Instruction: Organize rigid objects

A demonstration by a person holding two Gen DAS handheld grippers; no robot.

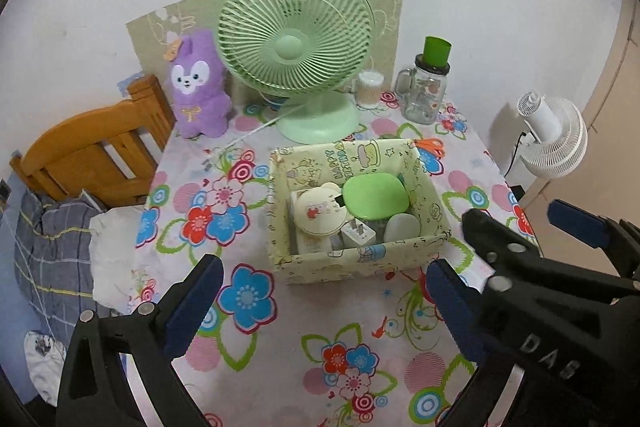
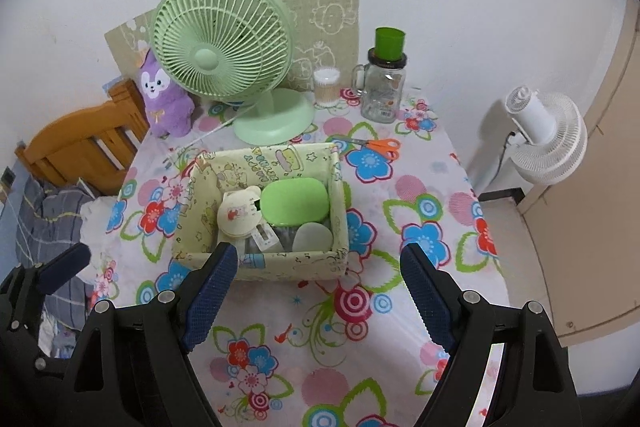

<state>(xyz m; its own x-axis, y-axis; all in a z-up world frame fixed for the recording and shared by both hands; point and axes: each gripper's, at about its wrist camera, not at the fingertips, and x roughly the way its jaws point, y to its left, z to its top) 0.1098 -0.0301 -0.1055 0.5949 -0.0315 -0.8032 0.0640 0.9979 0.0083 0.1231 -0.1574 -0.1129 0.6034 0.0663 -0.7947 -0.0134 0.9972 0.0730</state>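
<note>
There are two fans (image 2: 224, 39), one box (image 2: 256, 263), one jar (image 2: 382, 91), one scissors (image 2: 380, 147), one plush toy (image 2: 164, 95).

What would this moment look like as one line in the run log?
left tongs: open, empty | right tongs: open, empty | box: filled | scissors: outside box

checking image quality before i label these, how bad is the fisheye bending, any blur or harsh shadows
Left wrist view: black corners, and the table edge bows near the rim; the box at centre is sharp, with soft shadows. Right wrist view: same dark vignette, the door edge curves strongly, the green fan is crisp, and lighting is even with no glare.
</note>
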